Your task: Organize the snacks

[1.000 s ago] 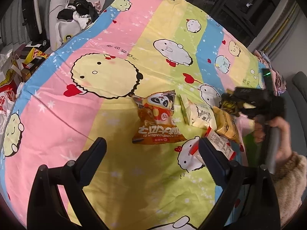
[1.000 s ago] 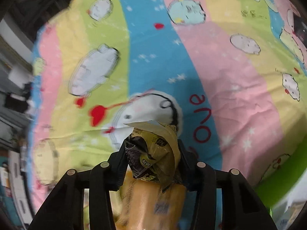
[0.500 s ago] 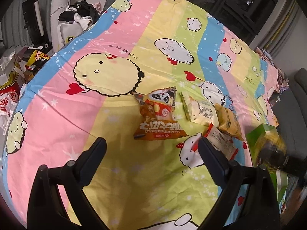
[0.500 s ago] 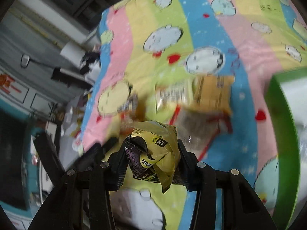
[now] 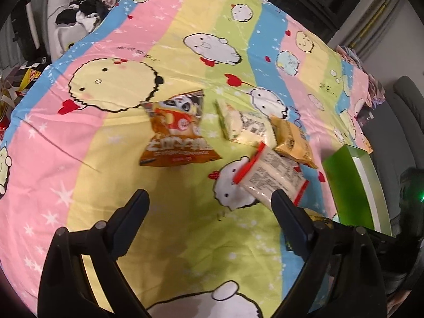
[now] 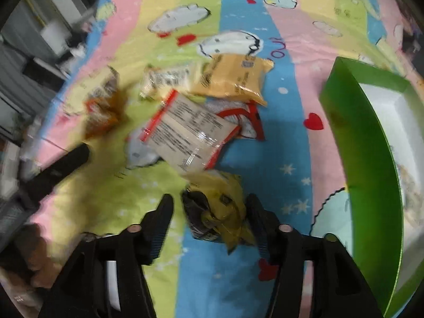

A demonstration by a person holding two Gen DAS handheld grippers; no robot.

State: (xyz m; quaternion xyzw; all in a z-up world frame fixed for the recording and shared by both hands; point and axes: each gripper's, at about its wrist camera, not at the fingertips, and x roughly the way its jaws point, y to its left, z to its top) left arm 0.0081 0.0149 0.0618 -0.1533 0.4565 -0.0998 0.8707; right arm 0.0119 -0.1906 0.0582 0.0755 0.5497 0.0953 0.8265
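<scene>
so the right gripper [image 6: 209,209] has just been opening, the crinkly yellow snack bag [image 6: 220,212] loose between its jaws beside the green box [image 6: 363,143]. looks light and crushable, best pinched at the sealed edge. left gripper [image 5: 209,204] is wide, empty.

Left tool [image 5: 209,198]: at the lower centre of the left wrist frame, angled downward, jaws wide apart with nothing between them. One of its black fingers [image 6: 63,163] also appears at the left edge of the right wrist frame.

Right tool [image 6: 209,205]: at the lower centre of the right wrist frame, angled steeply downward. Its jaws have just been opening; a packet [image 6: 220,212] sits between them, touching the right finger, clear of the left.
</scene>
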